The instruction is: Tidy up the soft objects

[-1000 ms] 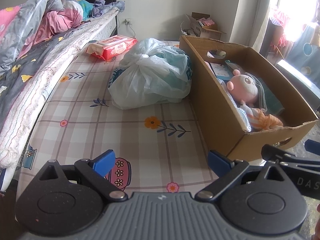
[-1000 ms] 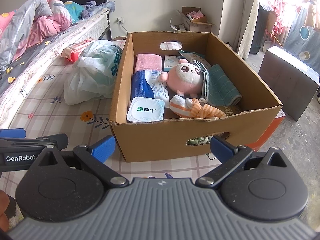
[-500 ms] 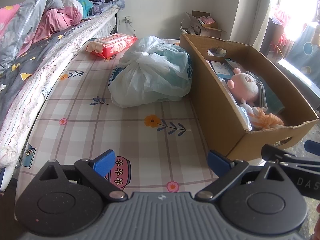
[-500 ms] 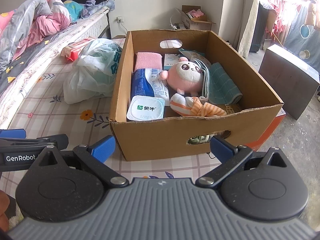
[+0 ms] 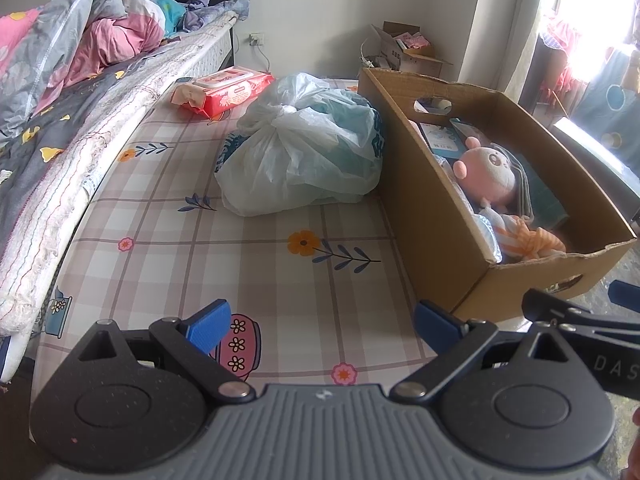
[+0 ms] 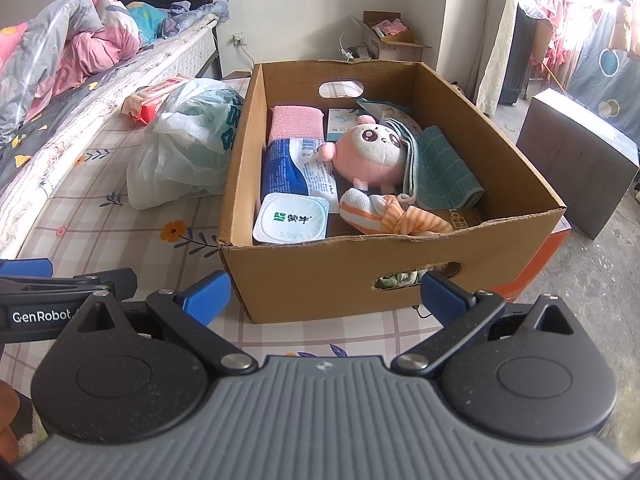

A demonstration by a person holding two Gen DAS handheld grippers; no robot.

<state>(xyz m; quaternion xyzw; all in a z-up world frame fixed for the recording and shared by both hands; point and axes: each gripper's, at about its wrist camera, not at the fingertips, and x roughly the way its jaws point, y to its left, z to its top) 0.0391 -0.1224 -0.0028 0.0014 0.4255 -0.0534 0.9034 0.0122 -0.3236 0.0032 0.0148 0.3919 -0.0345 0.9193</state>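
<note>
A cardboard box (image 6: 400, 276) stands on the checked floral mat (image 5: 180, 248); it also shows in the left wrist view (image 5: 436, 216). Inside lie a pink plush toy (image 6: 370, 154), a striped orange sock bundle (image 6: 394, 214), a teal cloth (image 6: 444, 172), a pink sponge (image 6: 296, 122), a blue tissue pack (image 6: 292, 170) and a white yoghurt tub (image 6: 291, 220). A tied white plastic bag (image 5: 304, 152) sits left of the box. My left gripper (image 5: 322, 324) is open and empty above the mat. My right gripper (image 6: 324, 294) is open and empty in front of the box.
A red wipes pack (image 5: 224, 90) lies behind the bag. A bed with bedding (image 5: 60, 92) runs along the left. A dark box (image 6: 576, 160) stands on the floor at right. A small open carton (image 6: 384, 38) sits by the far wall.
Both grippers have drifted slightly; the view has tilted a little. Both stay open and empty. No object has moved.
</note>
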